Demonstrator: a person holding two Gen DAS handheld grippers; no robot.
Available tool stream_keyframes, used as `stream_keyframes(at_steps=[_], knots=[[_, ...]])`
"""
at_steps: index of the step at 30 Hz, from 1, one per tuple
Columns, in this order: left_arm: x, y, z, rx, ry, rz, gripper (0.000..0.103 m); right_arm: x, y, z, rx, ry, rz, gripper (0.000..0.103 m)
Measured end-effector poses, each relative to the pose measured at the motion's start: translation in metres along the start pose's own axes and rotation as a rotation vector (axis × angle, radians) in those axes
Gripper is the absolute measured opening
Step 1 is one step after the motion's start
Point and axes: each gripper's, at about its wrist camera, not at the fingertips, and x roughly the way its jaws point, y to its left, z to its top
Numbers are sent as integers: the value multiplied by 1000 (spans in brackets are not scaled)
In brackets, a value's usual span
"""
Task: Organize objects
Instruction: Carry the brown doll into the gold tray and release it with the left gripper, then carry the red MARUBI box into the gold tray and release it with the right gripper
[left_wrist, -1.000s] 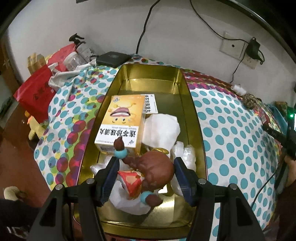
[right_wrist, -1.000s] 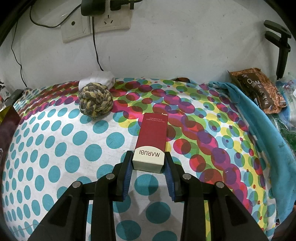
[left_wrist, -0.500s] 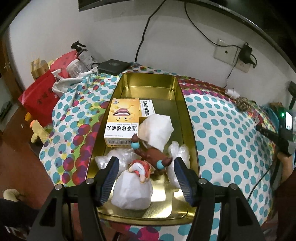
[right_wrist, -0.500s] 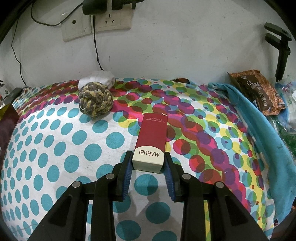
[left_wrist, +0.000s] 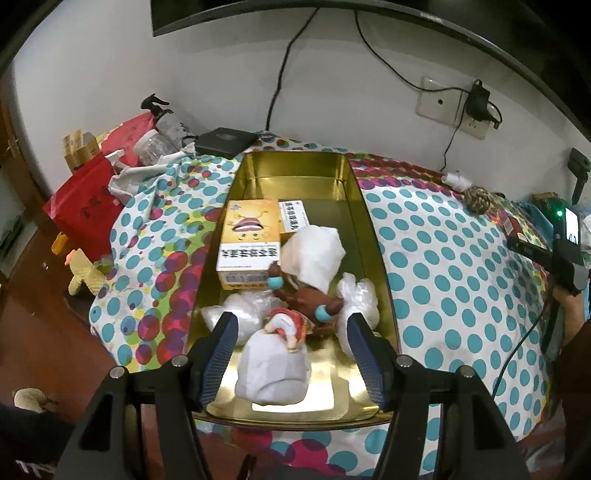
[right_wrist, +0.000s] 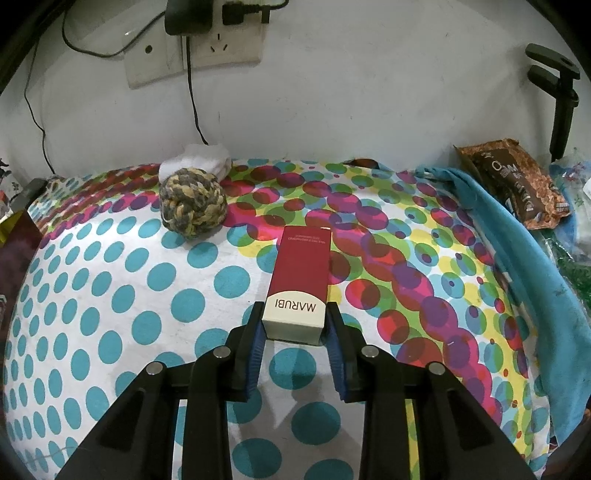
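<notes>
- My left tongs (left_wrist: 291, 343) are spread wide and hold nothing; they hang above the near end of the gold tin (left_wrist: 373, 236).
- Between and just beyond their tips lies the brown figurine (left_wrist: 306, 302), resting on white wrapped bundles (left_wrist: 273, 373) in the tin; neither pad touches it.
- Farther ahead of the left tongs, a yellow medicine box (left_wrist: 249, 236) lies flat in the tin, with a smaller white box (left_wrist: 293, 218) touching its right side and a crumpled white paper (left_wrist: 314, 254) just in front of that.
- The tin sits on a polka-dot cloth (left_wrist: 443, 266) that covers the tabletop.
- Left of the left tongs, past the cloth's edge, I see a red bag (left_wrist: 81, 206) and a yellow toy (left_wrist: 83, 275).
- My right tongs (right_wrist: 294, 326) are pinching the near end of the red MARUBI box (right_wrist: 301, 273), one pad pressed on each long side.
- The box lies flat on the cloth, stretching straight away from the tongs.
- Ahead and to the left of the right tongs sits a knotted rope ball (right_wrist: 192, 205), well apart from the box.
- Far right of those tongs, a blue towel (right_wrist: 509, 236) drapes over the edge, with a brown snack packet (right_wrist: 517, 181) beyond it.
</notes>
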Motion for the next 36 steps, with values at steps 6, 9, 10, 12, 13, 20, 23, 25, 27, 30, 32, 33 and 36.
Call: stream_keyframes(at_steps=[6,9,10,12,13,20,23,25,27,30,32,33,36], knots=[[-6,20,-4,-38,-3,1,63,-11,0,-1,4,-53,-3,29],[-8,28,-7,-54,-5,8,63,-12,2,-2,3,-47,-19,29],[-8,29,-8,-53,-9,11,63,-13,3,-3,3,-43,-19,29],[-8,30,-9,-54,-9,12,63,-15,7,-5,5,-41,-15,29],[-8,31,-10,-56,-8,6,63,-18,10,-5,7,-40,-2,29],[-12,33,-15,-51,-16,-3,63,-56,58,0,-29,-73,157,29],[-13,38,-18,-65,-15,-11,63,-80,102,0,-108,-97,249,29],[-13,43,-19,-76,-11,-10,63,-94,133,-2,-164,-106,313,29],[-14,46,-21,-84,-11,-12,63,-108,167,-6,-224,-107,380,29],[-17,54,-22,-107,-7,-37,63,-122,216,-13,-302,-91,465,29],[-20,61,-23,-120,-12,-44,63,-124,242,-17,-334,-68,506,29],[-22,63,-24,-122,-15,-40,63,-123,253,-19,-353,-59,510,29],[-24,72,-26,-137,-23,-32,63,-124,279,-23,-384,-39,546,29]])
